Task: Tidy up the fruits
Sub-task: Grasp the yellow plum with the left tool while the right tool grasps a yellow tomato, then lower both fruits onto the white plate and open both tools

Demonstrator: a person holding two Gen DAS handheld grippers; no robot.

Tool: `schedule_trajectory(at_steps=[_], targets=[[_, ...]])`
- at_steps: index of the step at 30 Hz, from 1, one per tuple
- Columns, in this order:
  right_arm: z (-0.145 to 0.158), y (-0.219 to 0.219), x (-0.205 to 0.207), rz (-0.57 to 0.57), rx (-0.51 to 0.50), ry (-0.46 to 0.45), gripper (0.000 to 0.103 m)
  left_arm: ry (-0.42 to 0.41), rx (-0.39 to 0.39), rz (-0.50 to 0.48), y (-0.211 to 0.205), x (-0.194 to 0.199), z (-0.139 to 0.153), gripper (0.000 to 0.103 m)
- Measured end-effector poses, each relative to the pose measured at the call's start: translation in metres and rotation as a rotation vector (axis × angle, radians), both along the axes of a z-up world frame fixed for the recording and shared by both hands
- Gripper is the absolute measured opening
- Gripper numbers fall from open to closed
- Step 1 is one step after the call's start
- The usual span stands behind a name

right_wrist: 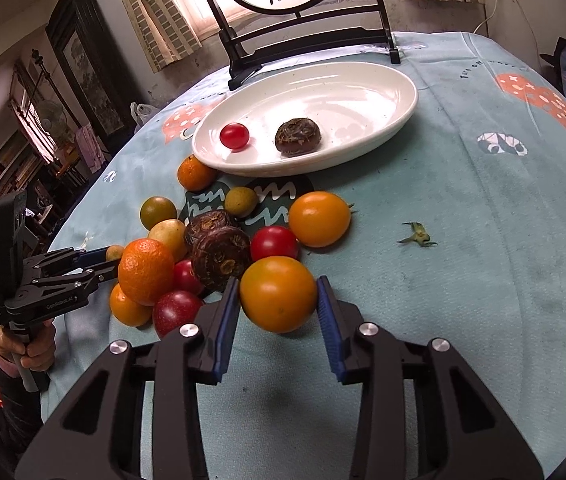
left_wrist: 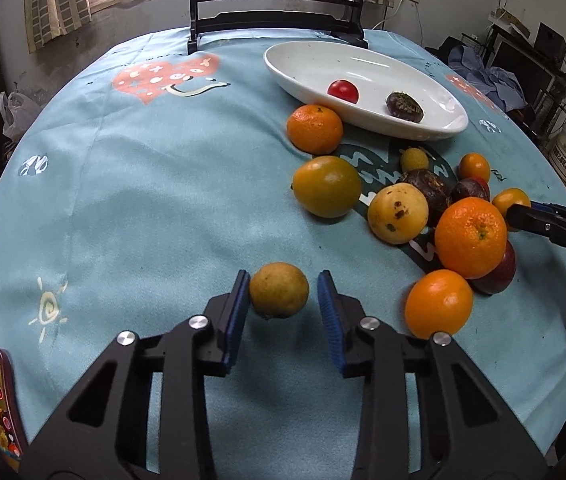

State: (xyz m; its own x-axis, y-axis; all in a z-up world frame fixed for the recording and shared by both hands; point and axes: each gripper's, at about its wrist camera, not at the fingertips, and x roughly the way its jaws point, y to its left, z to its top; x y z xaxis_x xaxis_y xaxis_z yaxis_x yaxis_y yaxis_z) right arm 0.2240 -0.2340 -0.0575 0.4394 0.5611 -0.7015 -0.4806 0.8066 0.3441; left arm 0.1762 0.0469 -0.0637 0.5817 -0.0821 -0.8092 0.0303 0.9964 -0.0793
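Early stage, by the look of it. The white dish (right_wrist: 399,116) at the far side of the worktop (right_wrist: 483,280) holds only two items: one small red tomato (right_wrist: 234,136) and one dark brown knobbly bulb (right_wrist: 297,137). Everything else is off the dish, most of it piled just in front of its near rim.

Left gripper (left_wrist: 283,292): jaws drawn narrow around a small tan fruit (left_wrist: 279,290) that sits apart from the pile. One pad touches it; a thin gap shows at the other, so no firm grip is visible yet.

Right gripper (right_wrist: 278,304): closed on a smooth orange fruit (right_wrist: 279,294) at the pile's near edge. Both pads are against it, and its shadow falls well below, so it is probably lifted off the cloth.

Count off the dish, right wrist view, fourteen as far as can be told:
- rough-skinned oranges: three
- smooth orange fruits: two (one held), plus one green-orange
- red round fruits: two, plus one darker red
- dark brown bulbs: two
- yellowish fruits: three (one spotted, one small yellow-green, the tan one)

One loose green stem (right_wrist: 417,236) lies alone on the cloth.

Left to do, in judgement: nearly all of it.
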Motion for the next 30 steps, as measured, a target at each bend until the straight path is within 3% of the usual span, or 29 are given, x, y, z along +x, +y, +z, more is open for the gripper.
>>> schedule_trajectory(at_steps=[4, 9, 15, 20, 23, 25, 26, 27, 30], targets=[[0.012, -0.008, 0.002, -0.023, 0.08, -0.042, 0.039, -0.012, -0.059, 0.024, 0.008, 0.002, 0.007, 0.029], [0.036, -0.003, 0.024, -0.098, 0.107, -0.135, 0.039, -0.096, -0.122, 0.011, -0.001, 0.025, 0.045, 0.029], [0.045, 0.016, 0.079, -0.157, 0.063, -0.199, 0.039, -0.165, -0.048, -0.034, -0.049, 0.087, 0.075, 0.029], [0.027, 0.027, 0.119, -0.185, -0.006, -0.161, 0.039, -0.108, -0.022, -0.046, -0.075, 0.144, 0.061, 0.03], [0.017, 0.031, 0.128, -0.168, -0.037, -0.132, 0.039, -0.077, 0.007, -0.044, -0.083, 0.158, 0.049, 0.03], [0.015, 0.029, 0.128, -0.177, -0.033, -0.098, 0.041, -0.078, 0.039, -0.04, -0.086, 0.155, 0.046, 0.053], [0.018, 0.026, 0.125, -0.187, -0.019, -0.096, 0.042, -0.09, 0.054, -0.035, -0.085, 0.151, 0.049, 0.079], [0.021, 0.025, 0.121, -0.193, -0.015, -0.104, 0.043, -0.124, 0.065, -0.022, -0.084, 0.144, 0.054, 0.09], [0.03, 0.02, 0.105, -0.204, -0.02, -0.135, 0.049, -0.212, 0.068, -0.012, -0.077, 0.118, 0.069, 0.095]])
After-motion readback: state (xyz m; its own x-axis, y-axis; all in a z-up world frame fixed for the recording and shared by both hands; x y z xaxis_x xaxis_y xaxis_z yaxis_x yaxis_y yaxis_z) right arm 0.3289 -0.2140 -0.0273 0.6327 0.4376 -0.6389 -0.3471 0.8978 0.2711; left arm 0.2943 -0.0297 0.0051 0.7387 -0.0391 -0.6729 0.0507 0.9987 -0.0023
